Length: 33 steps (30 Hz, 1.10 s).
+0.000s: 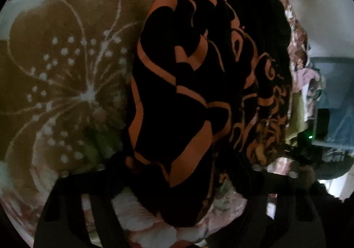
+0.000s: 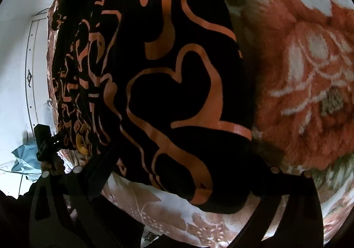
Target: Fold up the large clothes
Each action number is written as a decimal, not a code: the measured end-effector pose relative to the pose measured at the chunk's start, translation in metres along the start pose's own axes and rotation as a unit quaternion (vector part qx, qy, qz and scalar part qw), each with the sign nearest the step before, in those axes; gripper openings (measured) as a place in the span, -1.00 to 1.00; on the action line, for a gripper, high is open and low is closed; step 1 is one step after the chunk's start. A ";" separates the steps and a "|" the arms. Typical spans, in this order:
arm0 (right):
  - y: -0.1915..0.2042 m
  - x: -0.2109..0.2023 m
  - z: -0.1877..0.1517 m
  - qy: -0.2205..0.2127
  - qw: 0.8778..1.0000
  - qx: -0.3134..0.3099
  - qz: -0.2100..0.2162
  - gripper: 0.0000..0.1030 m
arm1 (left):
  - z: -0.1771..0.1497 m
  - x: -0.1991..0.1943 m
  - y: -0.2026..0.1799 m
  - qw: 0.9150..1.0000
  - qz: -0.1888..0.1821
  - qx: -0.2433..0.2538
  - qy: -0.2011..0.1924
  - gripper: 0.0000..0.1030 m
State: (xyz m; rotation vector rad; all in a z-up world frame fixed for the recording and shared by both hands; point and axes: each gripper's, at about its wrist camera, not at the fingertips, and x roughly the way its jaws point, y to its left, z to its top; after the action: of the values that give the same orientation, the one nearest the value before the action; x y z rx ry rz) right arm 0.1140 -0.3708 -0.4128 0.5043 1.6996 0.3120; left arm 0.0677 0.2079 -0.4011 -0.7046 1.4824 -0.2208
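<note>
Lying on a floral blanket (image 1: 66,66): one large black garment with orange swirl print (image 1: 190,93), bunched lengthwise, running from near to far.

Left gripper (image 1: 174,172): jaws apart, straddling the near end of the garment; cloth sits between the fingers, but whether the pads press it cannot be told in this dim view.

Right gripper (image 2: 183,175): jaws wide apart, standing either side of the garment's near corner (image 2: 199,190), not clamped.

Also seen: the other handset (image 2: 46,141) at the left edge of the right wrist view; pale wall (image 2: 20,37) far left; blue cloth (image 2: 24,159) below it.

Risks, as judged:
- Closing on the thick bunch could catch several layers at once, so the fold lifts as a lump rather than one edge.
- Plush blanket pile just under the corner could be pinched along with it, dragging the blanket.
- Uneven grips, one side biting and the other slipping, would skew the fold line.
- Dark cloth in low light hides the true hem; a misjudged edge is likely.
</note>
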 end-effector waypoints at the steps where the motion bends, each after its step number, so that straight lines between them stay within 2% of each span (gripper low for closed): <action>1: -0.005 -0.003 0.000 0.000 1.000 0.004 -0.004 0.44 | -0.001 0.000 -0.001 1.000 0.008 0.005 0.001 0.08; 2: -0.009 -0.006 -0.001 0.000 1.000 0.011 -0.012 0.15 | 0.002 0.000 -0.003 1.000 0.008 0.006 0.003 -0.11; 3: -0.011 -0.007 -0.001 0.000 1.000 0.014 -0.015 0.00 | 0.002 -0.001 -0.003 1.000 0.005 0.008 0.005 -0.17; 5: -0.017 -0.012 -0.003 0.001 1.000 0.018 -0.017 -0.31 | 0.003 -0.001 -0.005 1.000 0.011 0.019 0.010 -0.47; 7: -0.009 -0.013 -0.003 0.003 0.999 0.002 -0.040 -0.51 | 0.003 0.004 -0.018 0.999 0.028 0.036 0.009 -0.64; 10: 0.008 -0.019 -0.005 0.001 0.997 -0.020 -0.073 -0.66 | 0.004 -0.001 -0.037 0.998 0.016 0.056 -0.003 -0.74; 13: 0.022 -0.031 -0.009 -0.001 0.996 -0.034 -0.083 -0.71 | 0.007 -0.006 -0.053 0.998 -0.011 0.061 -0.009 -0.75; 17: 0.037 -0.049 -0.012 -0.002 0.996 -0.048 -0.077 -0.75 | 0.008 -0.010 -0.072 0.997 -0.024 0.073 -0.012 -0.75; 19: 0.045 -0.057 -0.011 -0.005 0.998 -0.052 -0.045 -0.76 | 0.010 -0.012 -0.078 0.997 -0.032 0.074 -0.014 -0.75; 22: 0.065 -0.057 -0.008 -0.007 0.996 -0.080 -0.049 -0.76 | 0.011 -0.009 -0.082 0.997 -0.034 0.071 -0.015 -0.75; 28: 0.066 -0.050 0.004 -0.017 0.998 -0.056 -0.013 -0.76 | 0.012 -0.017 -0.087 0.996 -0.058 0.057 -0.025 -0.76; 33: 0.078 -0.074 0.013 -0.043 0.997 -0.044 0.042 -0.77 | 0.025 -0.039 -0.114 0.993 -0.082 0.076 -0.038 -0.76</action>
State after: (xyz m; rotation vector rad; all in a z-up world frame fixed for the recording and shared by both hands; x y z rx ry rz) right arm 0.1487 -0.3404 -0.3143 0.5177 1.5771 0.4180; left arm 0.1194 0.1466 -0.3074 -0.7046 1.3201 -0.4237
